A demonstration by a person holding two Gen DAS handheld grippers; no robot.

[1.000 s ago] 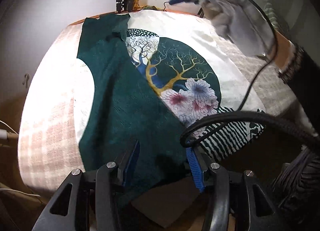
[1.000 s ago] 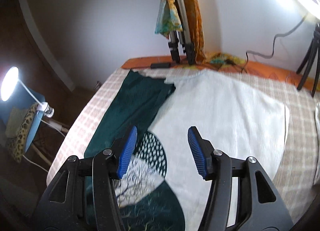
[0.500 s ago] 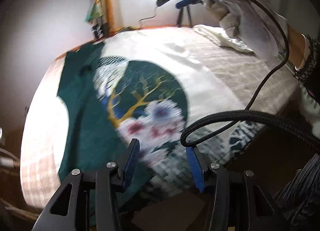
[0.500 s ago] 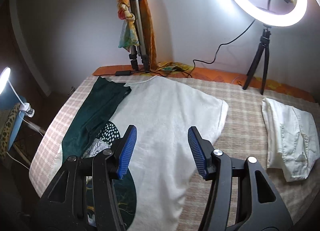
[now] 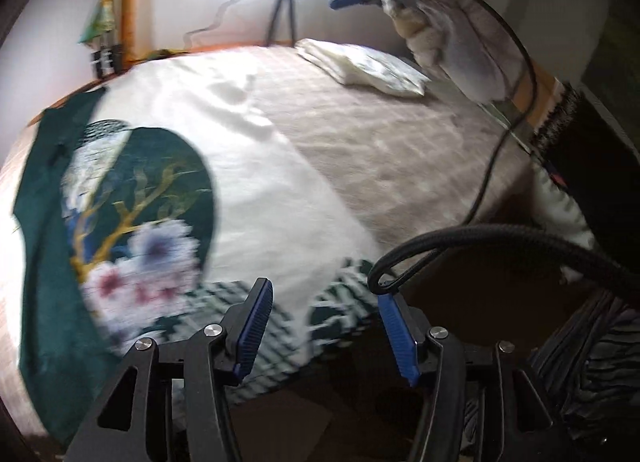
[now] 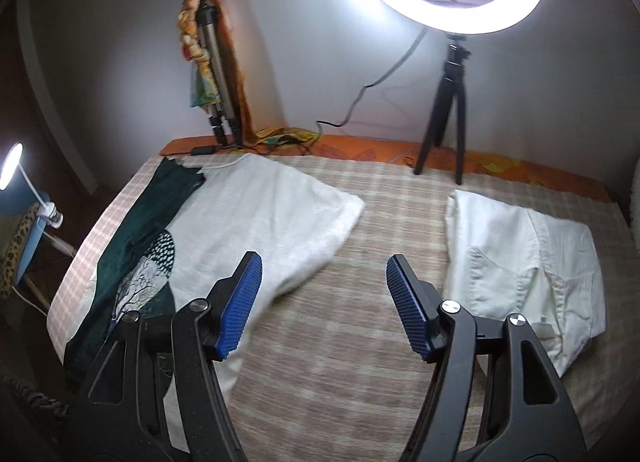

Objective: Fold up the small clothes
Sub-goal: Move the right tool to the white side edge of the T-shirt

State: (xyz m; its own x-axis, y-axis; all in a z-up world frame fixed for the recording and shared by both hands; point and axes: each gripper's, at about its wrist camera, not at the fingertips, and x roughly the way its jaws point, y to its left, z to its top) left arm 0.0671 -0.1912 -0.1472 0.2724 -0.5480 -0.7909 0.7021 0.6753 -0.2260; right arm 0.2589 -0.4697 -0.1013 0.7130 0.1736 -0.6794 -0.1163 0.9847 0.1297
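The printed shirt (image 6: 256, 222) lies flat on the left of the checked bed (image 6: 380, 198), one side folded over so green cloth shows. The left tongs (image 5: 326, 326) hang over its near hem, spreading wider, with nothing between them. The right tongs (image 6: 324, 302) float above bare bed between the shirt and the folded white clothes (image 6: 520, 254) on the right, also spreading, holding nothing. The black cable (image 5: 460, 238) loops just by the left tongs. I think it could snag the hem and mess up the fold.
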